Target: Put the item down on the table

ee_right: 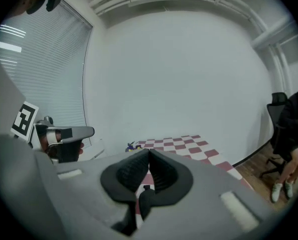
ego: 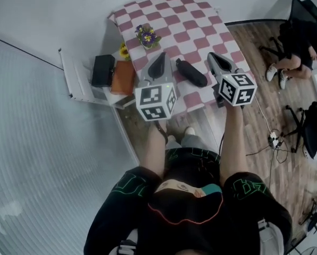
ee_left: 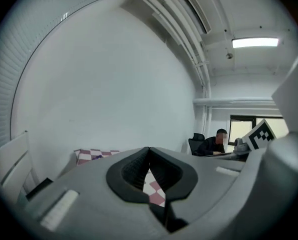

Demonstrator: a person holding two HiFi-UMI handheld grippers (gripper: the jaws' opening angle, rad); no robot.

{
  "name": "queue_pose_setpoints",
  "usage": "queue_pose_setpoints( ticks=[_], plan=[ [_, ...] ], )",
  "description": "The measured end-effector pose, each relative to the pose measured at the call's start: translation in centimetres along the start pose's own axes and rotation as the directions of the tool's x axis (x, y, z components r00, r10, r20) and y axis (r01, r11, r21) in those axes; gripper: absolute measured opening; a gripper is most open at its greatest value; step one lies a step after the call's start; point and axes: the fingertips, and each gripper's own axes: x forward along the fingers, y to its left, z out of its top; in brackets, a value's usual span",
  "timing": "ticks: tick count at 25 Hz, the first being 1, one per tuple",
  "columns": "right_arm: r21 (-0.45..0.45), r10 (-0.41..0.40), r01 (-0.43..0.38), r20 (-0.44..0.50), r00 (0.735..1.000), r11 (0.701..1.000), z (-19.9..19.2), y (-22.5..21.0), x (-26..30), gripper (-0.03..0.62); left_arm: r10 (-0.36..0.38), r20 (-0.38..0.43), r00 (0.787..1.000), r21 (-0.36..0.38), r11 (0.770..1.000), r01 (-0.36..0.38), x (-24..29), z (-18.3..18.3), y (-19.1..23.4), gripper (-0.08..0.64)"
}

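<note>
Right grey two-jaw gripper [ee_right: 149,151]: jaws shut tip to tip, nothing between them. Left grey two-jaw gripper [ee_left: 149,150]: pads likewise together, empty. Black oblong soft pouch [ego: 191,72] lies on the red-and-white checked tablecloth [ego: 169,15], between the two grippers, held by neither.

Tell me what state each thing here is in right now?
Left gripper: shut, nothing between its jaws.
Right gripper: shut, nothing between its jaws.
Pouch: lying flat on the table, touched by neither gripper.
Flowers: standing upright on the table.
</note>
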Motion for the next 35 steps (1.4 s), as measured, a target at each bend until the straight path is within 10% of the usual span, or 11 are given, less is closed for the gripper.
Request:
queue_pose_setpoints(
  ticks=[12,35],
  plan=[
    [-0.065,-0.125,0.143,0.226,0.966,0.988,7.5,-5.0,-4.0,0.005,0.017,0.077,0.997,0.148,0.989,-0.028,3.4,5.2,-0.6,0.009],
    [-0.159,-0.079,0.124,0.264,0.961,0.979,9.6,-5.5,-1.8,0.005,0.027,0.077,0.997,0.147,0.988,-0.038,6.8,4.9,-0.6,0.009]
  ],
)
